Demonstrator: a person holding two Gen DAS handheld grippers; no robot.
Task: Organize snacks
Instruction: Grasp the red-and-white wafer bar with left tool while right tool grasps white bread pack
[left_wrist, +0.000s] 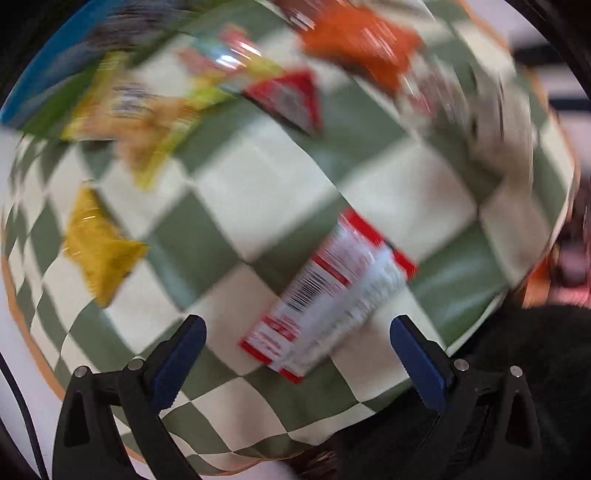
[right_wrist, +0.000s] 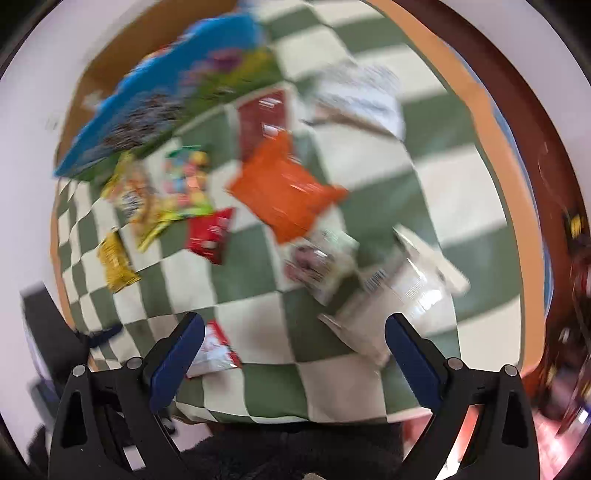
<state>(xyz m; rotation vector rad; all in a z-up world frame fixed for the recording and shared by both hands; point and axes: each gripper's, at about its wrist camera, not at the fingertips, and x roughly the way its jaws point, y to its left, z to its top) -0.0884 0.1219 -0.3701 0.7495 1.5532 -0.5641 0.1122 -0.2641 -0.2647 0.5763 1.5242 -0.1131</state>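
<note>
Both views are motion-blurred. Snack packets lie on a green-and-white checked cloth (left_wrist: 258, 173). In the left wrist view a red-and-white packet (left_wrist: 328, 291) lies just ahead of my open, empty left gripper (left_wrist: 297, 354). Further off are a yellow packet (left_wrist: 98, 245), a yellow-green bag (left_wrist: 147, 114), a red packet (left_wrist: 291, 99) and an orange bag (left_wrist: 365, 40). In the right wrist view my right gripper (right_wrist: 293, 352) is open and empty above the cloth (right_wrist: 461, 192). The orange bag (right_wrist: 286, 192), a red packet (right_wrist: 210, 234), a white bag (right_wrist: 399, 299) and the red-and-white packet (right_wrist: 216, 350) lie ahead.
A blue and green box (right_wrist: 162, 99) stands at the far left of the cloth, with a cardboard box (right_wrist: 125, 44) behind it. A white packet (right_wrist: 362, 96) lies at the far side. The table's orange edge (right_wrist: 476, 96) runs on the right.
</note>
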